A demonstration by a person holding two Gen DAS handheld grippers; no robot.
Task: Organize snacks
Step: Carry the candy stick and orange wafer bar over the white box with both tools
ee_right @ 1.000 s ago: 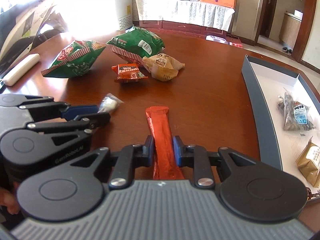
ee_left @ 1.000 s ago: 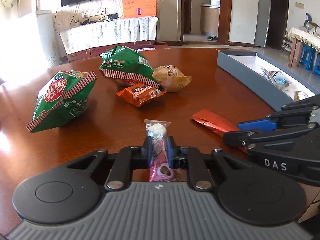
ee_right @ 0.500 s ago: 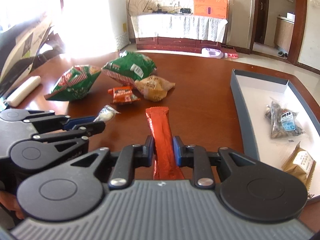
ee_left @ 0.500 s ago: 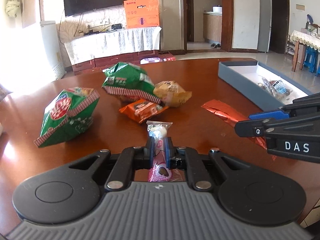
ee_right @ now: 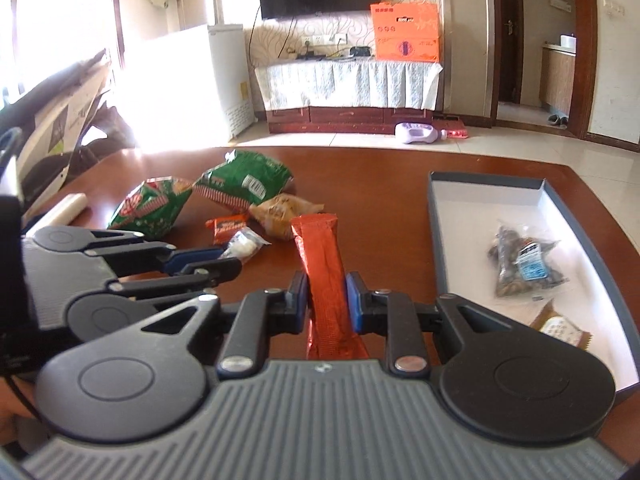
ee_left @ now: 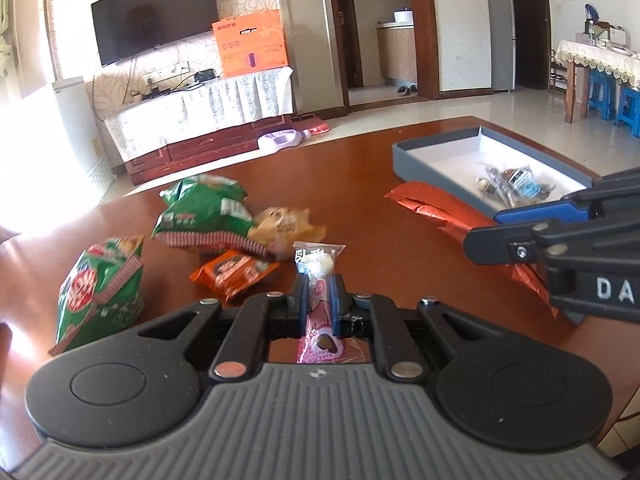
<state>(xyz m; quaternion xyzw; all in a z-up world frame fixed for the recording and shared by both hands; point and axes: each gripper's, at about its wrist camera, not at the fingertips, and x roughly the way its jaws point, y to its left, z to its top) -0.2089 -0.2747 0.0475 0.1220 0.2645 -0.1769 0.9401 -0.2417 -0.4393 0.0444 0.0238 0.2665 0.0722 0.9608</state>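
The left gripper (ee_left: 319, 306) clamps a small pink-and-clear candy wrapper (ee_left: 318, 280); the right gripper (ee_right: 327, 300) pinches a long red foil sachet (ee_right: 322, 264), both lifted for carrying toward the grey-walled box (ee_right: 476, 180) right of the fingers.

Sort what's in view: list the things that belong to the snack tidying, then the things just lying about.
Job: pink candy in left claw; red stick pack in right claw; green bags; orange packet; grey tray.

Lying about: white roll; purple bottle on floor.
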